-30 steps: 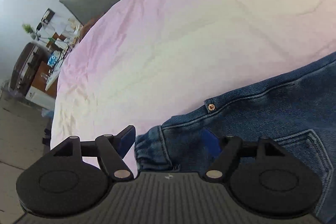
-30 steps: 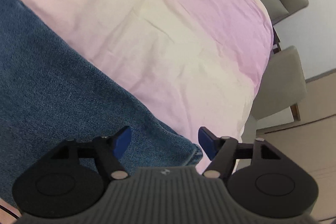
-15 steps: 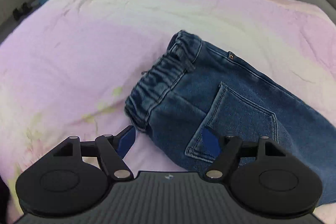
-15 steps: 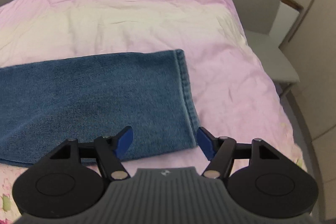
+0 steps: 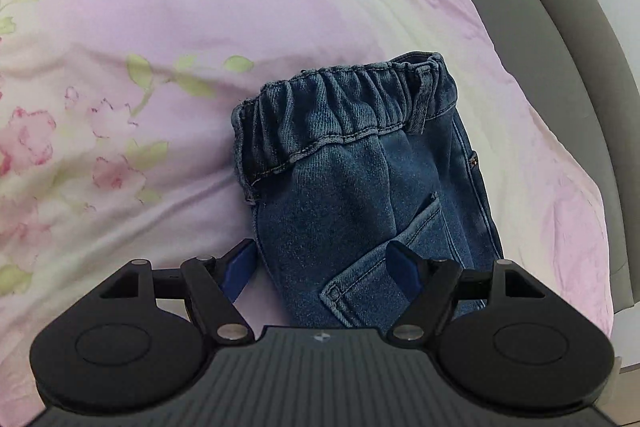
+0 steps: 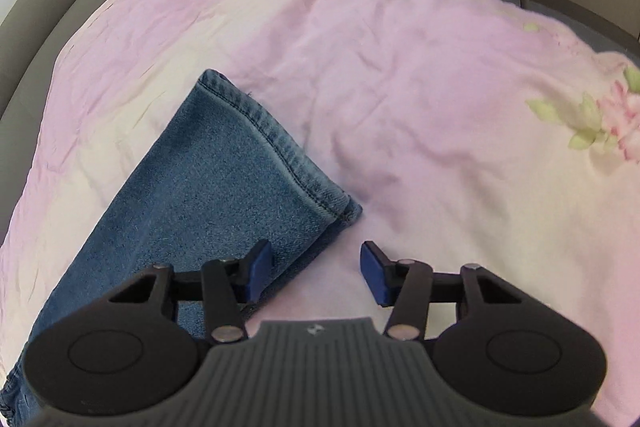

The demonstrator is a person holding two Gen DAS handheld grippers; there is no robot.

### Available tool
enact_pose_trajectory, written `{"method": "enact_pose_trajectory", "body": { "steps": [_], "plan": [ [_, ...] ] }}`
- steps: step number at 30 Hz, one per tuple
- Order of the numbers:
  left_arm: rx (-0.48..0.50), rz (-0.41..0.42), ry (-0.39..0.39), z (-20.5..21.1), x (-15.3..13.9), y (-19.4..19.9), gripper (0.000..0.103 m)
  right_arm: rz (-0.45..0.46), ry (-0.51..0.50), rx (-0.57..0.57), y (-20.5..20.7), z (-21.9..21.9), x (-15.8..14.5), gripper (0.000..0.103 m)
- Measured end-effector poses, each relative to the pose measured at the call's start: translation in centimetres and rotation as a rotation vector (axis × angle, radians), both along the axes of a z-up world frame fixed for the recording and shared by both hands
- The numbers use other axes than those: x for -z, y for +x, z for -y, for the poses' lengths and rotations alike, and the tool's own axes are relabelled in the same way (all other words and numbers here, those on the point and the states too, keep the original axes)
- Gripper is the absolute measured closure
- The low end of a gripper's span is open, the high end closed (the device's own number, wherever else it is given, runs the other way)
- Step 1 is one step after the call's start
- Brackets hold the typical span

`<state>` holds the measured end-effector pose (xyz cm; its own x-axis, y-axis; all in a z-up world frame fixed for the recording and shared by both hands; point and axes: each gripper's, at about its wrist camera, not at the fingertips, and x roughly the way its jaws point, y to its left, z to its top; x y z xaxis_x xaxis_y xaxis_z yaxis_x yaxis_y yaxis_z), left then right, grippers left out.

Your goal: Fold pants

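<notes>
I see the jeans (image 5: 360,187) lying flat on the pink bed (image 5: 160,27). My left gripper (image 5: 322,269) stands wide over the near waistband side. My right gripper (image 6: 316,273), jaws just narrowing yet apart, hovers at the hem corner (image 6: 344,215); contact seems unlikely.

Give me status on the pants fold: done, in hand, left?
Done: the jeans lie flat on the pink bedspread, apparently already halved leg on leg. In hand: nothing gripped. The left tongs stand open at the waistband end; the right tongs have just been closing, still open by the leg hem. Left: grab both ends and fold the length over.
</notes>
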<state>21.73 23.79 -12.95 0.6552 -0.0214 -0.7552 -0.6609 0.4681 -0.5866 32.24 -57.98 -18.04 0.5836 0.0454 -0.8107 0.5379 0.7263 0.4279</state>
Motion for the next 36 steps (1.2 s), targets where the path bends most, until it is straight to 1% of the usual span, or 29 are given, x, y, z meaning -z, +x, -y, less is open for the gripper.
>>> {"method": "enact_pose_trajectory", "body": {
  "steps": [2, 4, 7, 8, 9, 10, 11, 12, 13, 14, 17, 19, 21, 23, 24, 26, 27, 29, 30, 32, 34, 35, 36],
  "plan": [
    [-0.011, -0.001, -0.003, 0.0, 0.6, 0.5, 0.017, 0.019, 0.034, 0.028, 0.1, 0.1, 1.2, 0.055],
    [-0.022, 0.006, -0.004, 0.0, 1.1, 0.9, 0.013, 0.053, 0.058, 0.059, 0.3, 0.2, 2.1, 0.054],
    [-0.056, 0.019, -0.011, 0.2, 1.7, 1.5, 0.010, 0.104, 0.066, 0.098, 0.5, 0.0, 3.0, 0.053],
    [-0.064, 0.018, -0.008, 0.2, 1.8, 1.7, 0.016, 0.115, 0.059, 0.113, 0.6, -0.2, 3.2, 0.054],
    [-0.070, 0.014, 0.003, 0.4, 1.8, 1.9, 0.021, 0.114, 0.045, 0.122, 0.8, -0.5, 3.2, 0.057],
    [-0.068, 0.003, 0.022, 0.5, 1.4, 2.1, 0.036, 0.112, 0.028, 0.124, 1.1, -0.9, 3.0, 0.063],
    [-0.057, -0.007, 0.037, 0.5, 0.9, 2.3, 0.045, 0.115, 0.023, 0.115, 1.4, -1.3, 2.6, 0.079],
    [-0.049, -0.014, 0.046, 0.4, 0.2, 2.5, 0.049, 0.099, -0.014, 0.113, 1.8, -1.7, 1.9, 0.086],
    [-0.036, -0.016, 0.059, 0.4, -0.6, 2.9, 0.055, 0.085, -0.060, 0.098, 2.3, -2.1, 0.8, 0.091],
    [-0.019, -0.019, 0.077, 0.3, -1.6, 3.2, 0.059, 0.095, -0.091, 0.088, 2.5, -2.1, -0.6, 0.094],
    [0.049, -0.026, 0.136, 0.8, -4.8, 3.8, 0.065, 0.131, -0.132, 0.052, 2.9, -2.4, -4.9, 0.097],
    [0.073, -0.032, 0.150, 1.2, -6.8, 3.9, 0.067, 0.156, -0.184, 0.016, 3.3, -3.2, -7.9, 0.097],
    [0.100, -0.029, 0.165, 1.2, -8.5, 3.4, 0.068, 0.185, -0.212, -0.011, 2.9, -3.8, -10.7, 0.098],
    [0.122, -0.029, 0.191, 1.1, -9.8, 2.2, 0.068, 0.189, -0.231, -0.034, 2.1, -3.9, -12.7, 0.098],
    [0.131, -0.035, 0.194, 0.8, -10.3, 1.2, 0.068, 0.185, -0.229, -0.039, 1.5, -3.6, -13.3, 0.098],
    [0.144, -0.052, 0.176, -0.1, -10.2, -0.9, 0.069, 0.165, -0.207, -0.040, -0.7, -2.7, -13.8, 0.098],
    [0.159, -0.066, 0.173, -0.5, -10.0, -1.7, 0.069, 0.148, -0.201, -0.047, -2.0, -2.4, -13.6, 0.098],
    [0.174, -0.099, 0.158, -1.1, -8.4, -4.0, 0.069, 0.092, -0.182, -0.062, -4.9, -1.9, -12.3, 0.098],
    [0.179, -0.107, 0.144, -1.4, -7.3, -5.0, 0.069, 0.055, -0.160, -0.058, -6.3, -1.6, -11.0, 0.098],
    [0.173, -0.136, 0.110, -1.7, -4.7, -6.4, 0.068, -0.013, -0.098, -0.018, -9.0, -0.9, -7.4, 0.098],
    [0.156, -0.174, 0.093, -1.9, -2.0, -6.7, 0.068, -0.068, -0.065, 0.028, -10.6, -0.6, -3.8, 0.098],
    [0.140, -0.168, 0.082, -2.1, -0.9, -6.8, 0.067, -0.065, -0.053, 0.042, -11.2, -0.4, -2.4, 0.097],
    [0.125, -0.157, 0.073, -2.2, -0.3, -6.9, 0.066, -0.056, -0.045, 0.048, -11.4, -0.4, -1.7, 0.097]
  ]
}}
